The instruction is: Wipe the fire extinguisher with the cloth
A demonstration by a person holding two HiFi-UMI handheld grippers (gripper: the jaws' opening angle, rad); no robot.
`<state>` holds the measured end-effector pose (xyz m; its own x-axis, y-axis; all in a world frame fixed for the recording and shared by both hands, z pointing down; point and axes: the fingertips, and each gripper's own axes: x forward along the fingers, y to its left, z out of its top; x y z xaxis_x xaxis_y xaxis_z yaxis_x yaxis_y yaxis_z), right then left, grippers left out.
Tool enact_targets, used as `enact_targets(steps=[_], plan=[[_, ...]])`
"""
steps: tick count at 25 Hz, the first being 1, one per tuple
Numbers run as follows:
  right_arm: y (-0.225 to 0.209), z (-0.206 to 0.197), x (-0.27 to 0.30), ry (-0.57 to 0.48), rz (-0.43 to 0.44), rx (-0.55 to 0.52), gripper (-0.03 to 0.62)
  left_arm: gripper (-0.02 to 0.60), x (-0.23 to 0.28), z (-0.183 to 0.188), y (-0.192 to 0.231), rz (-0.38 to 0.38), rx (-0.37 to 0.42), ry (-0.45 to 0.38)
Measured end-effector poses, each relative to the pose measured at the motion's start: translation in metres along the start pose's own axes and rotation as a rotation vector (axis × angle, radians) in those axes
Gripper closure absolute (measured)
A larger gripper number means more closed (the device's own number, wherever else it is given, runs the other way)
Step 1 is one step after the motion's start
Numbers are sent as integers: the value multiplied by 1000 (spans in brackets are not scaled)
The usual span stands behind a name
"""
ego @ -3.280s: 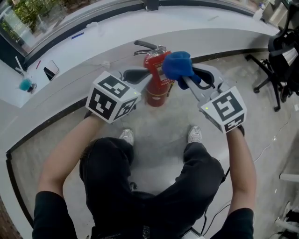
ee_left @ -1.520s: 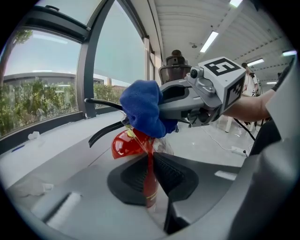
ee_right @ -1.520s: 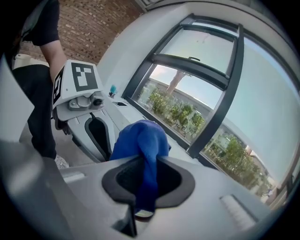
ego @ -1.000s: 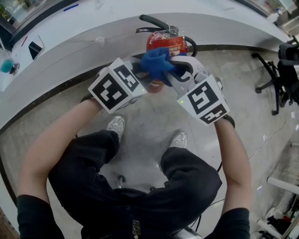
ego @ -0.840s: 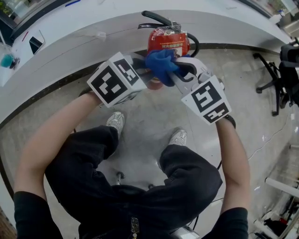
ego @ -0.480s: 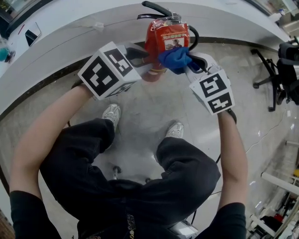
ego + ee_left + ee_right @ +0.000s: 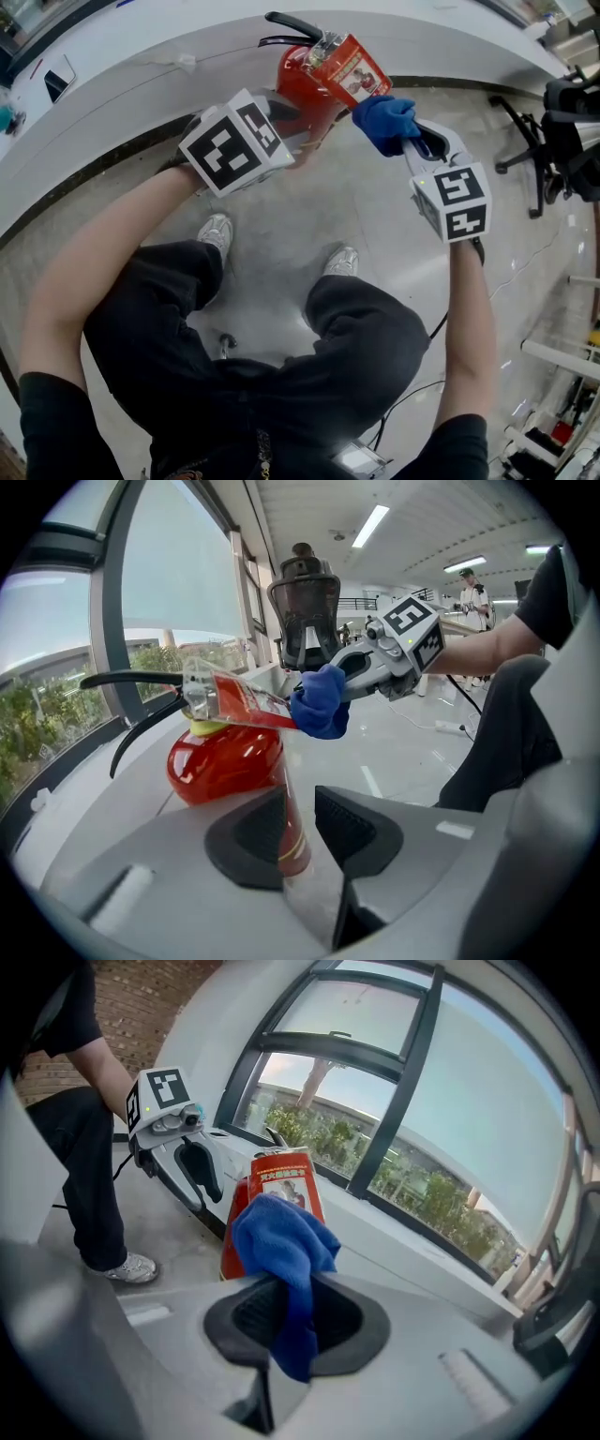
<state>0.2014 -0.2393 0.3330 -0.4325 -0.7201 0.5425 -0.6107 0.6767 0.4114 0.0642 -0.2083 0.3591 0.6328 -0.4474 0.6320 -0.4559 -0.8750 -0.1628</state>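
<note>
A white curved ledge [image 7: 131,89] is sweeping across the top of the head view. A grey polished floor [image 7: 375,244] is spreading out in front of it, and the person, in black trousers [image 7: 281,375] and pale shoes [image 7: 214,232], is standing over that floor. A black office chair [image 7: 562,112] is sitting well off at the right edge. The red fire extinguisher [image 7: 309,89] is sitting close in front of the ledge and looking tipped rather than upright. Its lower end is disappearing behind the left gripper [image 7: 292,127], so whether its base is resting on the floor cannot be told. In the left gripper view that gripper [image 7: 298,822] is clamping the lower part of the red cylinder [image 7: 225,761] between its dark pads, its jaws having just been opening wider around it. The right gripper [image 7: 405,142] is reaching in from the right. In its own view the right gripper [image 7: 295,1302] is pinching the blue cloth [image 7: 281,1241], the cloth bunching up above the pads and a tail hanging below them. The cloth [image 7: 384,122] is hovering just beside the extinguisher's upper right side, at the outer end of a red tag [image 7: 352,67] that is sticking out from its neck. In the left gripper view the cloth [image 7: 321,700] is seeming to meet that tag's edge, though contact cannot be told for sure. A black lever [image 7: 292,23] is jutting from the extinguisher's top, and a dark flat device [image 7: 58,80] is lying far left on the ledge.
</note>
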Motion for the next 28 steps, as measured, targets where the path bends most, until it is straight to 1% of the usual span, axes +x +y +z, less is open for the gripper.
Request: enact_targets(steps=[5, 9, 12, 15, 18, 20, 24, 26, 28], plan=[[-3, -8, -21, -9, -11, 12, 543, 480, 14, 20, -3, -3, 24, -18], [2, -8, -38, -19, 0, -1, 543, 482, 19, 34, 0, 11, 39, -44], [5, -9, -46, -26, 3, -2, 543, 500, 22, 43, -1, 13, 34, -60], [8, -12, -49, -25, 5, 1, 543, 500, 16, 56, -4, 18, 76, -109], [8, -13, -52, -27, 3, 13, 543, 500, 5, 70, -2, 51, 113, -157], [8, -12, -53, -36, 4, 21, 543, 502, 4, 69, -3, 47, 106, -140], [9, -8, -55, -64, 12, 18, 543, 500, 16, 43, -18, 5, 74, -30], [10, -1, -54, -87, 17, 22, 543, 497, 20, 28, -18, 12, 50, 21], [13, 4, -53, -109, 23, 29, 543, 476, 20, 17, -17, 29, 21, 57]])
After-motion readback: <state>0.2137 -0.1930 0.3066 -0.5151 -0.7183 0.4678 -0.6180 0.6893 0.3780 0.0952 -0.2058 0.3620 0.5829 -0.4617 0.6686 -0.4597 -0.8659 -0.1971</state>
